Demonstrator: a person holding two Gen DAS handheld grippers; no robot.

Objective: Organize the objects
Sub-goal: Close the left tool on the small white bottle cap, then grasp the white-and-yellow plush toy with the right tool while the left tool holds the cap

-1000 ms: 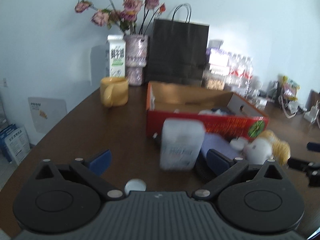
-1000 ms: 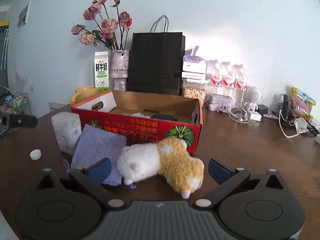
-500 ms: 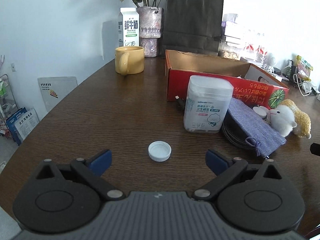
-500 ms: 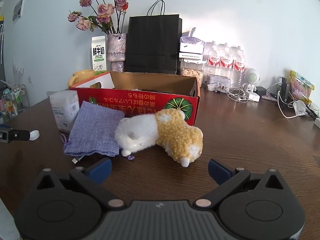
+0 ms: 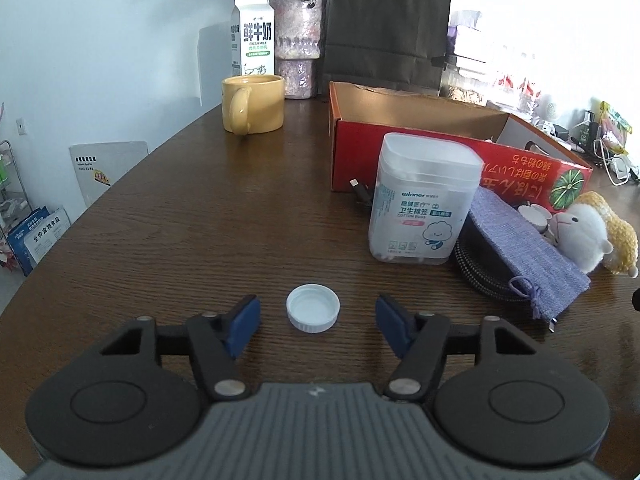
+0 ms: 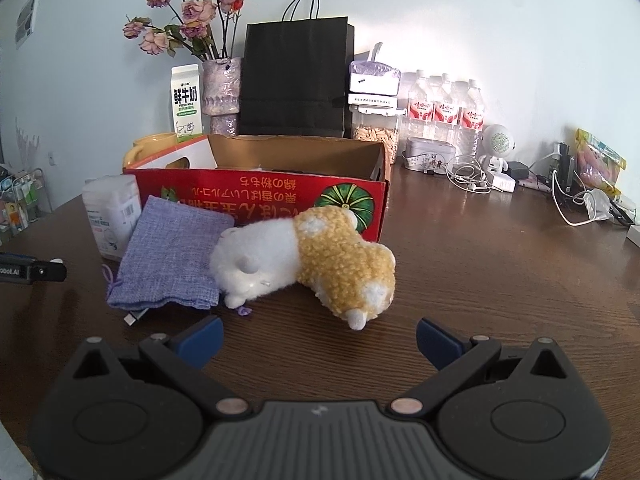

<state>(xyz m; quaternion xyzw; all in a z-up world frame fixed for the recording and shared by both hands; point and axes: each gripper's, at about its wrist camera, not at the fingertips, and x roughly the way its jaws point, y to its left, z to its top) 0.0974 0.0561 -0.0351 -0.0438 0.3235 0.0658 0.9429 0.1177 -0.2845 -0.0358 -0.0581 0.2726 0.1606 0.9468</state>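
Two grippers are working this table, and I am closing the left gripper around the white bottle cap, which is lying open side up on the dark wooden table. Its jaws are narrowing with the cap sitting between them, though neither blue pad is touching the rim yet. I am coming at it low and from the near side, since a cap this shallow gives the pads only a thin wall to catch.

I judge the red cardboard box is where things are going; it is standing open just behind the cotton bud container, within easy reach.

The right gripper is hanging wide apart and empty, near the plush toy lying on its side against the purple pouch, probably waiting to take it.
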